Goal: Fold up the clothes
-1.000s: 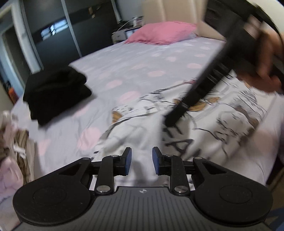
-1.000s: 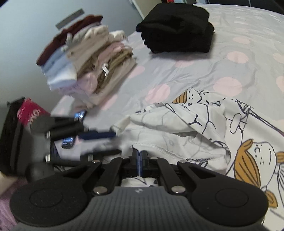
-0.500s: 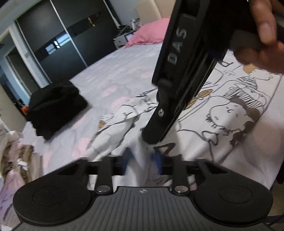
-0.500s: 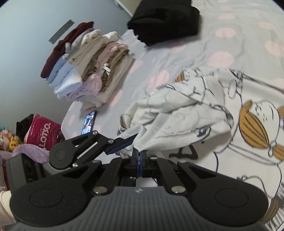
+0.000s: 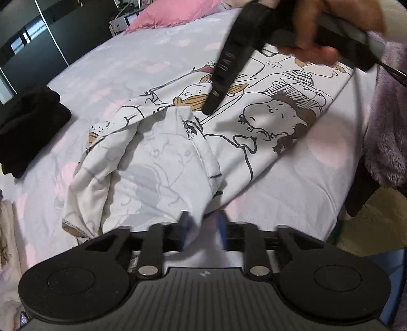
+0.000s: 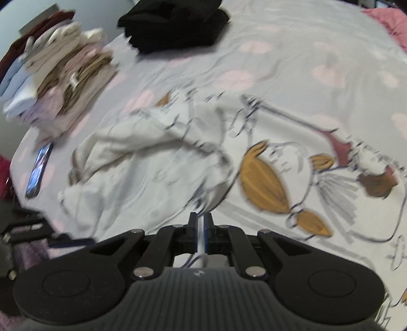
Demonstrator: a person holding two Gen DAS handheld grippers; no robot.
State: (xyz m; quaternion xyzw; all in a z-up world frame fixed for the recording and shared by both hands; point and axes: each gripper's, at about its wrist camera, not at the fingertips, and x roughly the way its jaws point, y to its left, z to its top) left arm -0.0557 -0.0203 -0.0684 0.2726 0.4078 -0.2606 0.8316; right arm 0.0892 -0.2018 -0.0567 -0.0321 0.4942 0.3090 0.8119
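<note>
Parted and just been opening on the left gripper (image 5: 202,230), blurred, with a fold of the shirt (image 5: 162,175) between the pads but not pinched; nearly closed on the right gripper (image 6: 201,230), opening a crack, a thin white edge of the shirt clamped between the pads. Spread across the near part of the bed (image 5: 122,66), white with cartoon figures, one side bunched and turned over onto itself. Covered with a pale lilac sheet dotted with pink. Pink pillow (image 5: 173,11) at the far end, black folded pile (image 6: 175,23) well apart from the shirt, stack (image 6: 53,76) of folded pale clothes near the bed's corner, phone (image 6: 38,170) lying just beside that stack. Dark wardrobe (image 5: 38,33) behind the bed, purple fleece (image 5: 386,132) at the right edge. Compared with a second ago: shirt lying flatter, more of the print showing in the right wrist view, stack and black pile shifted up and left there. Right hand (image 5: 315,33) and its gripper now higher in the left wrist view, tip over the print rather than close before the left pads.
</note>
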